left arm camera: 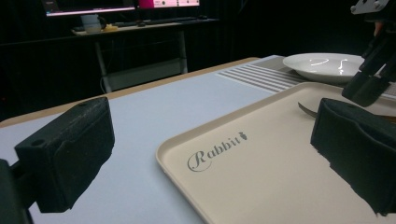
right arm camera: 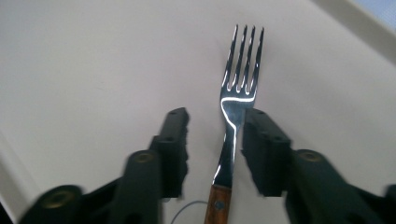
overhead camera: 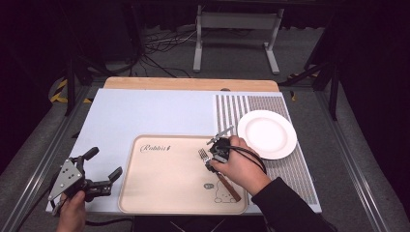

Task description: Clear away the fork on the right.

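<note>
Two tongs are at work on the worktop [overhead camera: 159,111], one in each hand. Nearest, at the lower left of the high view, the left tongs [overhead camera: 103,169] sit over the pale mat just beside the tray [overhead camera: 164,193], jaws spread wide and nothing between them. Their own view confirms this: the two black pads stand far apart, with bare mat and the tray's corner, printed "Rabbit", in the gap.

Farther in, the right hand [overhead camera: 239,166] holds the right tongs [overhead camera: 211,155] over the tray's right half, pointed down at the fork [overhead camera: 217,171]. From above, the hand covers the middle of the fork, so only the tines and the end of the brown handle show, and the grip cannot be judged there. The right gripper view fills this in: the fork [right arm camera: 236,126] lies flat on the tray, tines away, its steel neck between the two pads. One pad lies right against the neck; the other stands clear, with a gap. The right tongs [right arm camera: 215,140] are thus released, straddling the fork without clamping it.

Beyond the tray, on the striped mat [overhead camera: 241,104], stands a white plate [overhead camera: 267,134]; the left gripper view shows it as a shallow dish [left arm camera: 324,65] behind the right tongs.
</note>
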`<control>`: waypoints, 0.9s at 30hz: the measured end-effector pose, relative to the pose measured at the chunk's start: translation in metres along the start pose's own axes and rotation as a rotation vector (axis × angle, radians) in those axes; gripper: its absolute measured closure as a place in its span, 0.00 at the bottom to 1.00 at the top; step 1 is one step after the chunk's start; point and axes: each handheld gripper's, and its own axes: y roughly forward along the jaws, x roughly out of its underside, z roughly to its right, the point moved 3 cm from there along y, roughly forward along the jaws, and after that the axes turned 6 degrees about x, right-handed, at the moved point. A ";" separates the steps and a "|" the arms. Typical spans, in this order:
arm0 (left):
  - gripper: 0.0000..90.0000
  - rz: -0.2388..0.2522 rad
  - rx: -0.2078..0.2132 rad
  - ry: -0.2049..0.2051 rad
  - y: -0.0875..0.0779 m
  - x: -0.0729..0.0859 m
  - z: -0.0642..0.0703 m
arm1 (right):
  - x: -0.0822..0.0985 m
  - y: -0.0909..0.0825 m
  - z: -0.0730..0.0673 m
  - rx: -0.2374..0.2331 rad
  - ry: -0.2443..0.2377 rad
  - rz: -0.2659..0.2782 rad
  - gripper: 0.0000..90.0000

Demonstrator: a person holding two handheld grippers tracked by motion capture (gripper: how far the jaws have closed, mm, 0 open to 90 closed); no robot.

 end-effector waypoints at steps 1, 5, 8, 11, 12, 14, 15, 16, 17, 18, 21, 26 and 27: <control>0.00 0.000 0.000 0.000 0.000 0.000 0.000 | -0.001 -0.001 0.000 0.011 -0.038 0.009 0.94; 0.00 0.000 0.000 0.001 0.000 0.000 0.000 | -0.005 -0.002 0.002 -0.016 -0.074 0.091 1.00; 0.00 0.000 0.000 0.002 0.000 0.000 0.000 | -0.008 0.000 0.003 -0.036 -0.095 0.145 1.00; 0.00 0.001 0.000 0.001 0.000 0.000 0.000 | -0.011 0.005 0.003 -0.063 -0.109 0.181 1.00; 0.00 0.000 0.000 0.002 0.000 0.000 0.000 | -0.011 0.007 0.004 -0.062 -0.109 0.181 1.00; 0.00 0.000 0.000 0.002 0.000 0.000 0.000 | -0.012 0.012 0.004 -0.071 -0.118 0.184 1.00; 0.00 0.001 0.000 0.002 0.000 0.000 0.000 | -0.012 0.015 0.005 -0.071 -0.119 0.183 1.00; 0.00 0.004 0.000 0.002 0.000 0.000 0.000 | -0.012 0.019 0.005 -0.073 -0.122 0.176 1.00; 0.00 0.004 0.000 0.001 0.000 0.000 0.000 | -0.011 0.022 0.006 -0.071 -0.133 0.173 1.00; 0.00 0.003 -0.001 0.000 0.000 0.000 0.000 | -0.010 0.027 0.006 -0.062 -0.136 0.159 1.00; 0.00 0.002 0.000 0.001 0.000 0.000 0.000 | -0.008 0.032 0.007 -0.066 -0.139 0.152 1.00; 0.00 -0.001 0.000 0.004 0.000 0.000 0.000 | -0.006 0.040 0.007 -0.066 -0.141 0.140 1.00; 0.00 0.000 0.000 0.003 0.000 0.000 0.000 | -0.006 0.041 0.006 -0.065 -0.140 0.136 1.00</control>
